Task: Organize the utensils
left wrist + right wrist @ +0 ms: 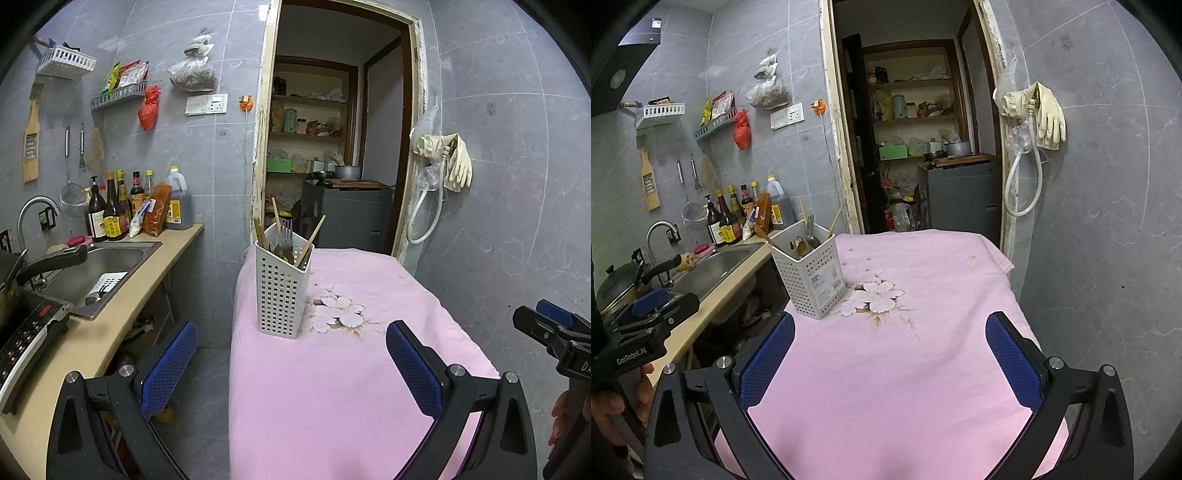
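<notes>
A white perforated utensil holder [280, 291] [812, 275] stands upright at the far left of a table under a pink flowered cloth [332, 387] [894, 362]. Chopsticks [309, 240], a fork [286, 236] and spoons [802, 245] stick out of it. My left gripper [291, 358] is open, well short of the holder, with nothing between its blue pads. My right gripper [892, 354] is open wide over the bare cloth, to the right of the holder and empty. Each gripper shows at the edge of the other's view.
A counter with a steel sink [99, 273] [713, 269], sauce bottles [114, 214], a pan handle [51, 260] and an induction cooker [26, 336] runs along the left. A doorway [332, 147] to a storeroom lies behind the table. Gloves and a hose [450, 162] hang on the right wall.
</notes>
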Demonstrator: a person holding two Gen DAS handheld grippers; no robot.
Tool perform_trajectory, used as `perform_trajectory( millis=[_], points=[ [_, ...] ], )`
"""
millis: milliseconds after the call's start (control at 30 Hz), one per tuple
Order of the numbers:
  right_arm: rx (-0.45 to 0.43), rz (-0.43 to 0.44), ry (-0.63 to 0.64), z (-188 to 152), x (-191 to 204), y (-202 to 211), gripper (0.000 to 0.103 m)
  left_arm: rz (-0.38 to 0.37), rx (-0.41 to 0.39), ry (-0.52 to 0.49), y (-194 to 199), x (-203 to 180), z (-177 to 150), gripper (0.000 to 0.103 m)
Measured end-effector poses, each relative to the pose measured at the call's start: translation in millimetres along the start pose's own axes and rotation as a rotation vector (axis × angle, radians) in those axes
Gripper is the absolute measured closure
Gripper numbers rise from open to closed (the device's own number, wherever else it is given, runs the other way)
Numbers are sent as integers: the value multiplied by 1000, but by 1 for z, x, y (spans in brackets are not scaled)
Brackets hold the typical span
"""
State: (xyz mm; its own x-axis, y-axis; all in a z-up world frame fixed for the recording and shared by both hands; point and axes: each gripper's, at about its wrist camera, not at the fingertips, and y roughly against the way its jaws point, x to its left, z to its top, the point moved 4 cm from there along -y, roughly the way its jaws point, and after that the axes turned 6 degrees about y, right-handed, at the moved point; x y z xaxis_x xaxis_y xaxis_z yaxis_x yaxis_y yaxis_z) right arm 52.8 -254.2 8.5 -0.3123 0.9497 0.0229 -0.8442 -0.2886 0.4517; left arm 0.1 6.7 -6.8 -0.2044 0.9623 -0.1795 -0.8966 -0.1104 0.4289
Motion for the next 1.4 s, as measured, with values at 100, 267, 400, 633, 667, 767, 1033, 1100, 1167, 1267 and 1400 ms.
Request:
perform_trajectory(
  millis=[100,267,400,633,667,767,1033,1100,1167,1267,1400],
  points=[
    [4,2,3,0,0,0,1,0,-1,0,0,1,1,0],
    [6,4,8,-1,0,-1,1,2,-3,0,0,0,1,0],
    [6,4,8,0,0,-1,1,-1,-3,1,0,0,1,0],
    [7,5,7,-1,0,-1,1,1,-2,-2,-2,-1,3,0],
    [7,5,6,-1,0,-1,1,0,-2,-2,-2,-1,3,0],
    [7,5,7,-1,0,-1,1,1,-1,-2,-2,-2,4,0],
    [7,6,8,-1,0,-1,1,-3,2,2,-2,-2,3,0],
    [8,5,7,0,0,-1,1,8,7,9,-3,-2,2,0],
    [10,5,7,-1,0,-1,1,33,9,9,-4,-2,1,0],
    [14,6,7,-4,-1,-3,1,39,10,10,-6,-2,1,0],
    [19,5,6,-8,-2,-5,1,39,10,15,-7,-2,1,0]
  ],
)
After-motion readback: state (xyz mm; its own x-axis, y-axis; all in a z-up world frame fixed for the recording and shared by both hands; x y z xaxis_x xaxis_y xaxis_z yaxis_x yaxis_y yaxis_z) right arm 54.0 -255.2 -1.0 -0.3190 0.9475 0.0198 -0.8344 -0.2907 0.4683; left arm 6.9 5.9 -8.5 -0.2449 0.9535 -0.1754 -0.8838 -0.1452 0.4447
